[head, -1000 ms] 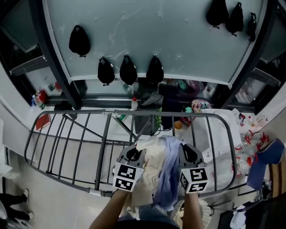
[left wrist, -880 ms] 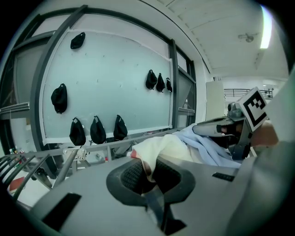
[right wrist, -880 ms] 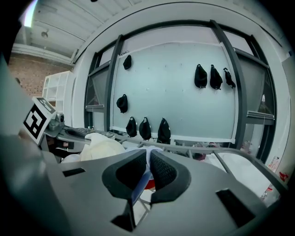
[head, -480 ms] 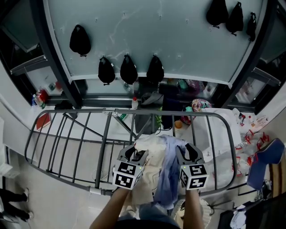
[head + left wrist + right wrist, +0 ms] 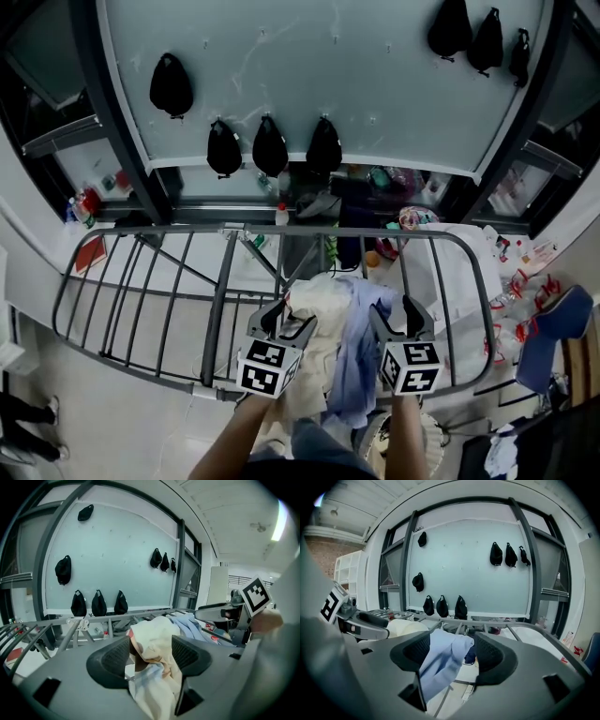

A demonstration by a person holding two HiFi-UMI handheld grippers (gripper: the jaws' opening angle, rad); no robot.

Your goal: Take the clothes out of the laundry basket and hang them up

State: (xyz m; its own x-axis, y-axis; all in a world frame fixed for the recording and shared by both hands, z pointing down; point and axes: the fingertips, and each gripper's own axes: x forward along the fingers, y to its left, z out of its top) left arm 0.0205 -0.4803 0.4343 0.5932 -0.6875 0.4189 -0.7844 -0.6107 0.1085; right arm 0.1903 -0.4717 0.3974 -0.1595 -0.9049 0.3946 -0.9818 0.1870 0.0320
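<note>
The left hand-held gripper (image 5: pixel 286 320) is opening its jaws. The cream top (image 5: pixel 317 302) sits loose between them, not squeezed. It hangs over the grey drying rack (image 5: pixel 214 281). Just to its right, touching it, the light blue shirt (image 5: pixel 360 349) hangs over the same rack. The right hand-held gripper (image 5: pixel 404 315) is opening wide too, with the blue shirt between its jaws but not pinched. So two clothes look hung up. I cannot tell if more wait in the laundry basket.

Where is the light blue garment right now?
Head view, centre-right: light blue garment draped over the drying rack, right of the cream garment, between the opening jaws of the right gripper.
</note>
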